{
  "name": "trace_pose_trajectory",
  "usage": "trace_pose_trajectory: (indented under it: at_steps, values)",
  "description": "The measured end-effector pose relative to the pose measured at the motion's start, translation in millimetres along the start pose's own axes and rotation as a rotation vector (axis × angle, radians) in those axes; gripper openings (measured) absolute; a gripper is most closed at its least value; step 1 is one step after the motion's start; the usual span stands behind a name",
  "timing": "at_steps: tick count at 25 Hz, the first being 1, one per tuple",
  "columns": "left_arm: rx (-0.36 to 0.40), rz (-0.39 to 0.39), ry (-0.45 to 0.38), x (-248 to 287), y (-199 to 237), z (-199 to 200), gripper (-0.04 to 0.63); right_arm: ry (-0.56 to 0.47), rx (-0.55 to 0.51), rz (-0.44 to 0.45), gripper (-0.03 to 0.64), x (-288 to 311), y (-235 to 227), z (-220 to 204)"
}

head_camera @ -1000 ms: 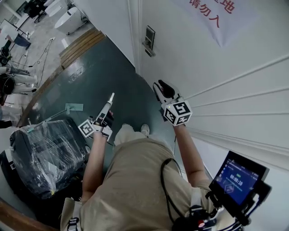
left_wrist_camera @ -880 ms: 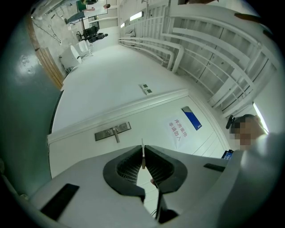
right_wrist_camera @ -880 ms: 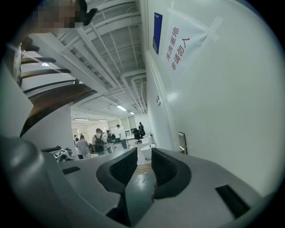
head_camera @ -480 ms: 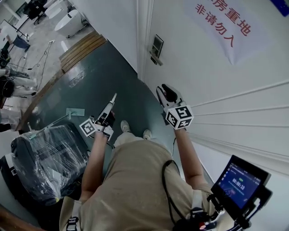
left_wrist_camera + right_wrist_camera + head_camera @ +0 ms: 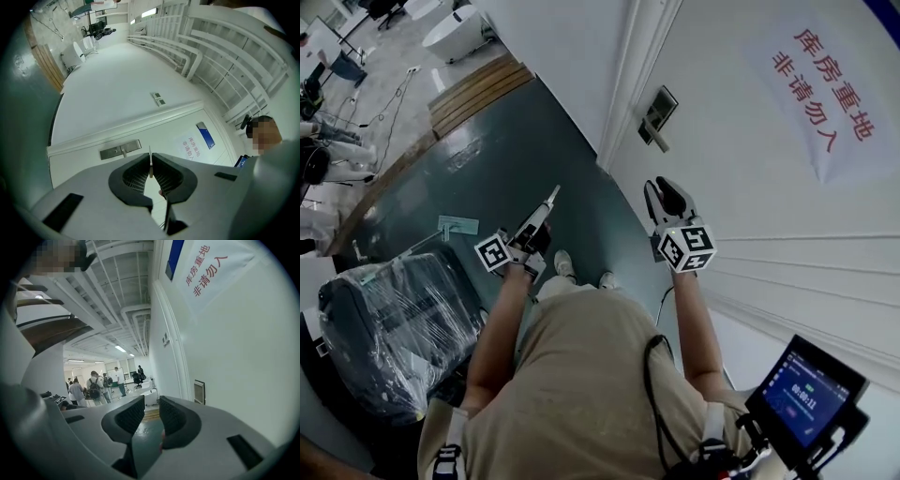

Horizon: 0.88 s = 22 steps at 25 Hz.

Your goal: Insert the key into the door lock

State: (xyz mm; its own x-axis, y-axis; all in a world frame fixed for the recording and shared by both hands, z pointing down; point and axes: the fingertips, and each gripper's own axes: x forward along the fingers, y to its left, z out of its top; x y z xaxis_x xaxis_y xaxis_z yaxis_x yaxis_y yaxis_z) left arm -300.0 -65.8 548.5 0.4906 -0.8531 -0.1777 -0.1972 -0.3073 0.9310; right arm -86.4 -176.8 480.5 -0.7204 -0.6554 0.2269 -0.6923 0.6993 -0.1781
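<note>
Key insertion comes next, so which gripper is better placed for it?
Left: the left gripper grips the key, facing the door lock; the right gripper is open and empty.

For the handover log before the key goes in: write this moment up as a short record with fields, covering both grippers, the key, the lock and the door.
left gripper: shut on the key, aimed toward the door
key: thin blade, edge-on between the jaws, tip sticking out past them
right gripper: jaws apart, nothing between them, held close beside the door
door lock: metal plate with a small lever, untouched, well apart from the key
door: white, carries a sign with red characters
task state: key not yet inserted
</note>
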Motion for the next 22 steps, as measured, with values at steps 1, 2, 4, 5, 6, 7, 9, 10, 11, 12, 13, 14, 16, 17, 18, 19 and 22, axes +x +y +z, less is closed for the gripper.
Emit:
trace_pose_trajectory:
  at_steps: [1,2,4,5,6,7,9,10,11,12,13,14,16,17,18,19,22]
  values:
    - [-0.003,0.004,0.006,0.7,3.9,3.8,0.035,0.0,-0.001,-0.003,0.106,6.1,1.4,0.9]
    - [-0.004,0.008,0.013,1.6,7.6,7.9,0.035,0.0,-0.002,-0.004,0.104,12.6,3.6,1.5]
    - [-0.002,0.011,0.03,4.0,12.9,16.7,0.035,0.003,-0.013,-0.002,0.104,25.9,9.8,1.4]
    - [0.0,0.008,0.037,5.1,14.2,21.3,0.035,0.011,-0.029,-0.002,0.104,32.1,13.6,0.3]
    - [0.003,0.003,0.043,6.2,14.9,26.0,0.035,0.024,-0.053,-0.001,0.104,37.9,17.3,-1.7]
    - [0.004,-0.001,0.047,7.0,15.9,30.6,0.035,0.039,-0.079,-0.002,0.104,43.0,20.3,-4.2]
    - [0.002,-0.003,0.056,8.3,19.4,39.4,0.035,0.061,-0.112,-0.009,0.104,50.2,22.2,-7.8]
    - [-0.001,-0.004,0.061,8.9,21.2,43.6,0.035,0.065,-0.115,-0.016,0.104,52.4,20.9,-8.5]
    - [-0.002,-0.006,0.066,9.5,23.2,48.0,0.035,0.064,-0.112,-0.027,0.104,54.2,18.4,-8.5]
    - [-0.002,-0.006,0.072,10.0,25.7,52.7,0.035,0.062,-0.11,-0.04,0.104,56.2,15.2,-8.1]
    - [-0.003,-0.003,0.077,10.2,29.0,57.3,0.035,0.06,-0.108,-0.053,0.104,58.8,12.0,-7.7]
    - [-0.004,0.0,0.081,10.1,32.4,61.3,0.035,0.058,-0.106,-0.064,0.104,61.7,9.5,-7.6]
    - [-0.004,0.004,0.092,9.8,38.2,67.2,0.035,0.055,-0.103,-0.078,0.104,67.1,6.7,-8.2]
    - [-0.004,0.005,0.097,10.4,40.0,69.7,0.035,0.052,-0.102,-0.084,0.104,69.5,5.9,-7.6]
    - [-0.007,0.004,0.102,11.7,40.8,72.1,0.035,0.048,-0.1,-0.089,0.104,71.6,5.4,-6.2]
    - [-0.014,0.002,0.106,13.0,40.8,73.7,0.035,0.045,-0.099,-0.094,0.104,73.3,5.4,-4.9]
    - [-0.037,-0.001,0.117,14.2,43.0,72.9,0.035,0.05,-0.088,-0.11,0.104,75.1,5.5,-8.0]
